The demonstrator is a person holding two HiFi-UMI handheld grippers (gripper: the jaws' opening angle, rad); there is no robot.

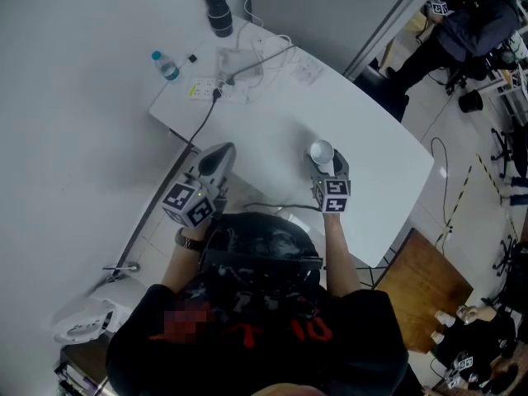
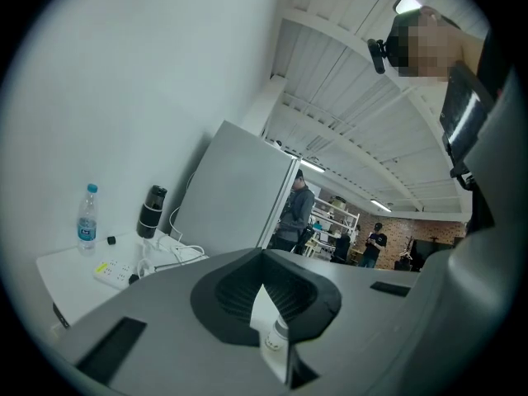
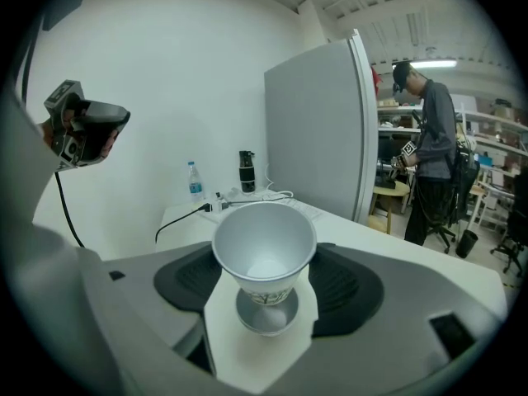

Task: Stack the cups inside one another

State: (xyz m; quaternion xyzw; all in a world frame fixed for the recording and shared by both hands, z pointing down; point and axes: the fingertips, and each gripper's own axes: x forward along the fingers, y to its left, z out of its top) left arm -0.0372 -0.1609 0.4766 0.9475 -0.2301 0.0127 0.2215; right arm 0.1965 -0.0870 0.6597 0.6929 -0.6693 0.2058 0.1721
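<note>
A white paper cup [image 1: 321, 152] stands upright between the pads of my right gripper [image 1: 328, 170], above the white table [image 1: 272, 130]. In the right gripper view the cup [image 3: 265, 250] fills the gap, its rim touching both dark pads, and a round grey shadow lies under it. My left gripper [image 1: 218, 160] hovers over the table's near left edge, its jaws drawn together with nothing held. In the left gripper view only a thin white slit shows between the pads [image 2: 239, 291]. I see no other cup on the table.
At the table's far end stand a water bottle [image 1: 166, 65], a black flask [image 1: 219, 11] and a power strip [image 1: 205, 90] with cables running to the left edge. A grey partition [image 3: 318, 130] rises behind the table. People stand at the back right [image 1: 470, 23].
</note>
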